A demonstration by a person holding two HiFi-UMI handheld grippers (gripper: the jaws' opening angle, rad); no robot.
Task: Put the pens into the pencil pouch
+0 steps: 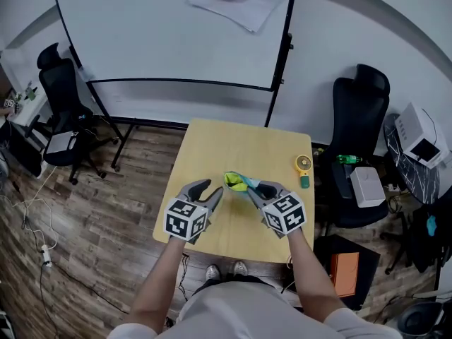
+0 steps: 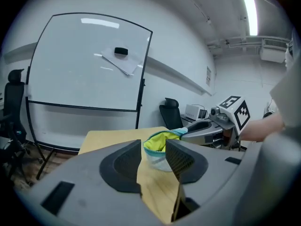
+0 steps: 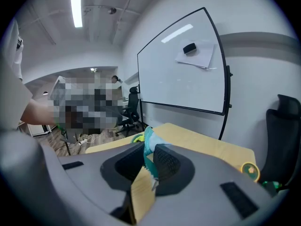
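The pencil pouch (image 1: 236, 182) lies near the middle of the wooden surface (image 1: 240, 143), its yellow-lined mouth open. The right gripper (image 1: 252, 188) has its jaws clamped on the pouch's teal edge. The left gripper (image 1: 212, 192) sits just beside the pouch, jaws narrowly apart and empty

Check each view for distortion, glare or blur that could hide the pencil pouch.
Head view: even light, sharp, whiteboard edges bowed. Left gripper view: heavy fisheye, black corners, ceiling light blown out, pencil pouch clear. Right gripper view: same fisheye, pencil pouch readable up close.
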